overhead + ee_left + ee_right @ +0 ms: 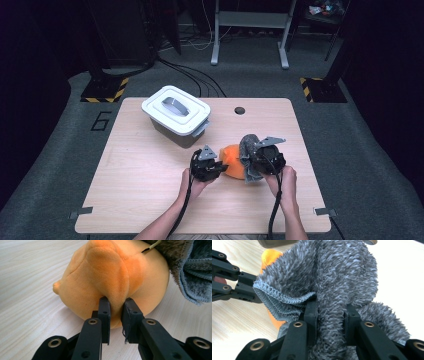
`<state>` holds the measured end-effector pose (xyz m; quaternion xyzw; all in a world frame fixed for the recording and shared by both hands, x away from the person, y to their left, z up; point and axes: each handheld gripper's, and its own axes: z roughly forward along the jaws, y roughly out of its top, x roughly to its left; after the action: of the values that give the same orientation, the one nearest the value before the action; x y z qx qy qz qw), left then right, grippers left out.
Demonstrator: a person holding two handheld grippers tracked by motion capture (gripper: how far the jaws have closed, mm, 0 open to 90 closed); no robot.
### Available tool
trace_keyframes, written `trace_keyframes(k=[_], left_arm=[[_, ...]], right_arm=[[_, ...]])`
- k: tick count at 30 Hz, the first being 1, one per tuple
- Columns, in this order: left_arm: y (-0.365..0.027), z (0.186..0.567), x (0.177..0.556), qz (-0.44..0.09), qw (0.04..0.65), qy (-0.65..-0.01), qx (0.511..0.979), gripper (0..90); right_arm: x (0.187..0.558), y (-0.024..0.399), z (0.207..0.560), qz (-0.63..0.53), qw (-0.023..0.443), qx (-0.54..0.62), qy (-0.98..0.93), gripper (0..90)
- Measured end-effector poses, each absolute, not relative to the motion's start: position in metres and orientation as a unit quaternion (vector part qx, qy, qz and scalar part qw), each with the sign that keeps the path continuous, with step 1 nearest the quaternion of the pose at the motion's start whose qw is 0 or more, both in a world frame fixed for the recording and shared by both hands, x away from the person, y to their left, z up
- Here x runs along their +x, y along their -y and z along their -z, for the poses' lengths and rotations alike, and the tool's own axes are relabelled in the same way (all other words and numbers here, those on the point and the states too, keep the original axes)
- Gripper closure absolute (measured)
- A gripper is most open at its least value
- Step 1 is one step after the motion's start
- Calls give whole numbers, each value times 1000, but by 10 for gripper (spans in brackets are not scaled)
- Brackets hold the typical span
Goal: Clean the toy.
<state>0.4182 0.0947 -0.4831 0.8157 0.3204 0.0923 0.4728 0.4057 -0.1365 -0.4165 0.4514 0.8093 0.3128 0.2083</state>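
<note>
The wooden surface [150, 170] carries a white lidded box [176, 115] at its far left, well apart from the work. Near the front middle lies an orange plush toy [231, 161], with a grey fluffy cloth [248, 152] draped against its right side. The right tongs [329, 315] are clamped on a fold of the cloth. The left tongs [115, 311] pinch a ridge of the plush. A small round hole [239, 110] sits near the far edge.
</note>
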Motion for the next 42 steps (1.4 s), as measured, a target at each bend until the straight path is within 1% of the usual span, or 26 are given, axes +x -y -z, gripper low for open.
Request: trace_keyframes(k=[6, 9, 12, 15, 16, 17, 20, 25, 29, 34, 37, 39, 42], left_arm=[[-93, 483, 418, -95, 473, -317, 817, 774], [-93, 483, 419, -93, 477, -317, 814, 750], [-95, 483, 419, -93, 484, -315, 811, 686], [-97, 483, 420, -97, 487, -319, 807, 560], [-97, 483, 420, -94, 489, -319, 806, 495], [-98, 483, 420, -95, 492, -317, 805, 463], [-97, 484, 420, -105, 485, -312, 810, 392], [-96, 486, 418, -114, 482, -301, 815, 354], [-92, 489, 416, -126, 468, -282, 828, 354], [-86, 494, 415, -142, 453, -273, 837, 405], [-81, 495, 414, -164, 446, -263, 840, 472], [-79, 496, 413, -178, 438, -254, 844, 557], [-80, 496, 414, -168, 443, -256, 843, 682]], right_arm=[[408, 138, 422, -308, 204, 457, -809, 702], [409, 139, 424, -311, 205, 457, -808, 703], [411, 140, 424, -309, 208, 456, -808, 703], [413, 140, 425, -312, 207, 462, -804, 703], [413, 140, 425, -311, 203, 463, -805, 702], [414, 140, 425, -312, 205, 461, -805, 702], [414, 141, 425, -312, 204, 461, -805, 702], [417, 143, 426, -315, 202, 463, -803, 702], [418, 145, 426, -315, 200, 464, -803, 702], [419, 145, 426, -314, 199, 469, -801, 701], [421, 145, 427, -314, 203, 464, -803, 701], [421, 144, 427, -314, 205, 469, -800, 701], [420, 145, 427, -311, 210, 469, -799, 701]])
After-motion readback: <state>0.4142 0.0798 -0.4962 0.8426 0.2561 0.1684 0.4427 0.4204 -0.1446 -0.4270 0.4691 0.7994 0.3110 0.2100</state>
